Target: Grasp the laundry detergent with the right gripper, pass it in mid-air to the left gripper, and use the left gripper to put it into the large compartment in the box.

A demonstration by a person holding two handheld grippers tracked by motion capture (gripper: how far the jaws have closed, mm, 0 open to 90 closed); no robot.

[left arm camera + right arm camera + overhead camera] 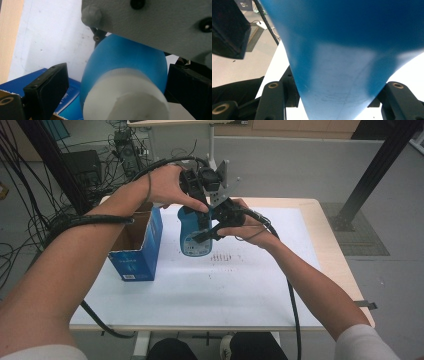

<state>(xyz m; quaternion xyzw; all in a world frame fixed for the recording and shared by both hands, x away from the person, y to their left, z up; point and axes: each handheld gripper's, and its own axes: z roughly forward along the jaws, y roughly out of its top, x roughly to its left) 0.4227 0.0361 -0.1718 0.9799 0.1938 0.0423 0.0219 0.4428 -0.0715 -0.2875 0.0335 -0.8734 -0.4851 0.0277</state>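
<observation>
The right gripper (202,236) clamps the blue bottle (195,237) steady, so the left gripper's (200,195) open jaws can straddle its white cap (125,97).

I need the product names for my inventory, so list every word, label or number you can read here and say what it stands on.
No text can be read.
Blue bottle: a round label with print low on its front, too blurred to read.
Blue cardboard box: white print and a small white label on its front face, too small to read.
</observation>
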